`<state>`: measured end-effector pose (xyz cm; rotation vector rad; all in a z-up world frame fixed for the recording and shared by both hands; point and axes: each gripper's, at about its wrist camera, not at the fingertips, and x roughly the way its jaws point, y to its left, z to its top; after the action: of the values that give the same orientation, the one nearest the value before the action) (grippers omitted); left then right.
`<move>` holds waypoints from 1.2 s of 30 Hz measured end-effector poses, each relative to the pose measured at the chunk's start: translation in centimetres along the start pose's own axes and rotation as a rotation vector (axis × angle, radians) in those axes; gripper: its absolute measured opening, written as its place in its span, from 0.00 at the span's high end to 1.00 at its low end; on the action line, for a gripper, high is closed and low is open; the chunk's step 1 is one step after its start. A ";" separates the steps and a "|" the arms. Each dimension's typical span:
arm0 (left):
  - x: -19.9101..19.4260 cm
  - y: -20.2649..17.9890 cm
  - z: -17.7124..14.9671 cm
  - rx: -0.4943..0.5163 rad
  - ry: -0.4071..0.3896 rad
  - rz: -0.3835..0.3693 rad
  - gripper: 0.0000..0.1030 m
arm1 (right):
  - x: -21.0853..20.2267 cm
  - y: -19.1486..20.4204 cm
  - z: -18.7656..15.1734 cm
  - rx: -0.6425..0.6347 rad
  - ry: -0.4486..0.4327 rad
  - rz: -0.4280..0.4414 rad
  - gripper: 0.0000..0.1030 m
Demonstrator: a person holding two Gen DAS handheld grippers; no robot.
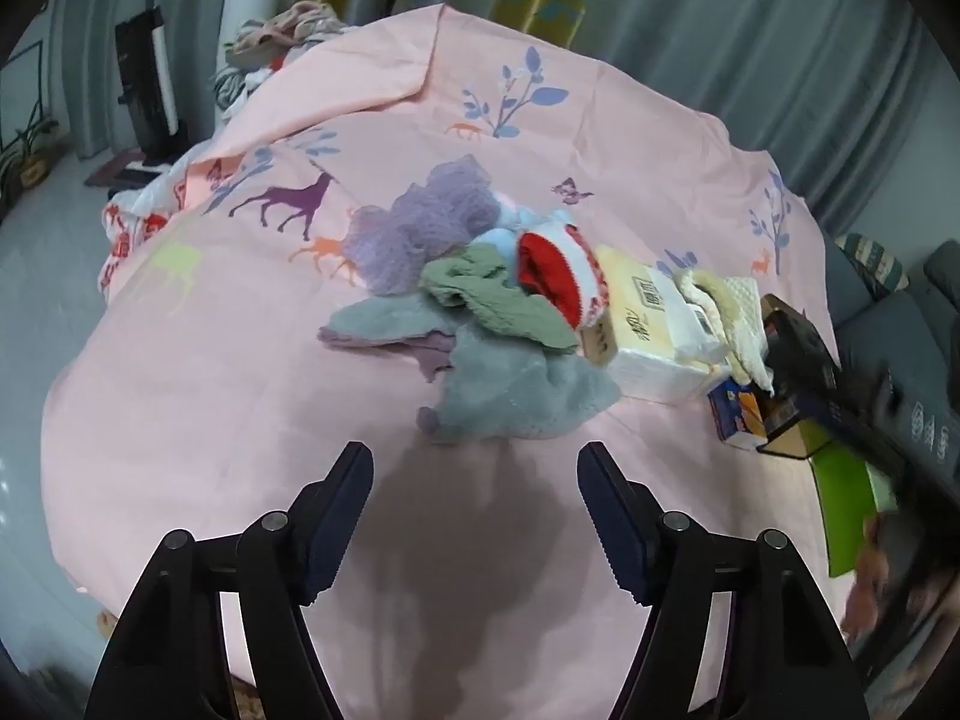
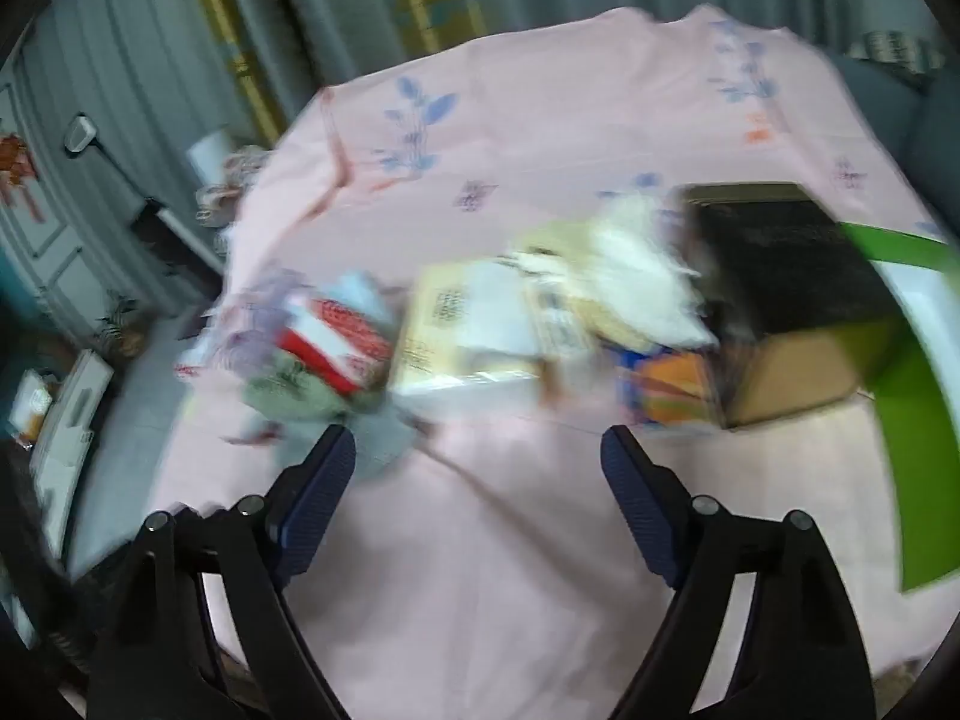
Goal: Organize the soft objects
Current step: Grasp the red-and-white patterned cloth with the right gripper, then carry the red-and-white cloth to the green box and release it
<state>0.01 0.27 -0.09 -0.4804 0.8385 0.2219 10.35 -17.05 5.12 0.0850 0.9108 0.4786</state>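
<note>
A heap of soft things lies on the pink sheet (image 1: 198, 396): a purple mesh puff (image 1: 420, 222), a green knit cloth (image 1: 498, 294), a grey towel (image 1: 516, 390), a red and white sock (image 1: 564, 282) and a cream cloth (image 1: 732, 312). My left gripper (image 1: 474, 468) hangs open above bare sheet, just short of the grey towel. In the blurred right wrist view my right gripper (image 2: 477, 450) is open too, nothing between its fingers, near the red and white sock (image 2: 336, 336) and the green cloth (image 2: 288, 390).
A tissue pack (image 1: 654, 330) sits right of the heap, then a small blue and orange box (image 1: 738, 414), a dark cardboard box (image 1: 798, 360) and a green lid (image 1: 846, 510). More clothes (image 1: 282, 36) pile at the bed's far left corner. Grey curtains hang behind.
</note>
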 end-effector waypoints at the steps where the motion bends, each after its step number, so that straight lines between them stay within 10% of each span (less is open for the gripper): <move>1: 0.1 0.3 0.1 -0.009 0.001 0.005 0.31 | 1.0 1.2 1.0 -0.023 0.010 0.010 0.18; 11: 1.1 2.0 0.4 -0.027 0.049 -0.023 0.29 | 13.3 8.0 6.0 -0.226 0.227 0.059 0.18; 15: 1.3 2.4 0.7 -0.020 0.062 -0.018 0.29 | 14.9 8.0 6.4 -0.228 0.245 0.096 0.54; 25: 0.7 -0.1 -0.4 0.016 0.030 -0.074 0.28 | 5.4 3.4 2.9 -0.081 0.166 0.154 0.61; 36: 4.1 -7.0 -3.1 0.141 0.200 -0.108 0.21 | 2.9 -6.9 -4.9 0.206 0.298 0.031 0.51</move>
<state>3.28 -7.39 -2.75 -0.4183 1.0124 0.0146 10.55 -22.60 -1.94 0.2194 1.2516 0.4312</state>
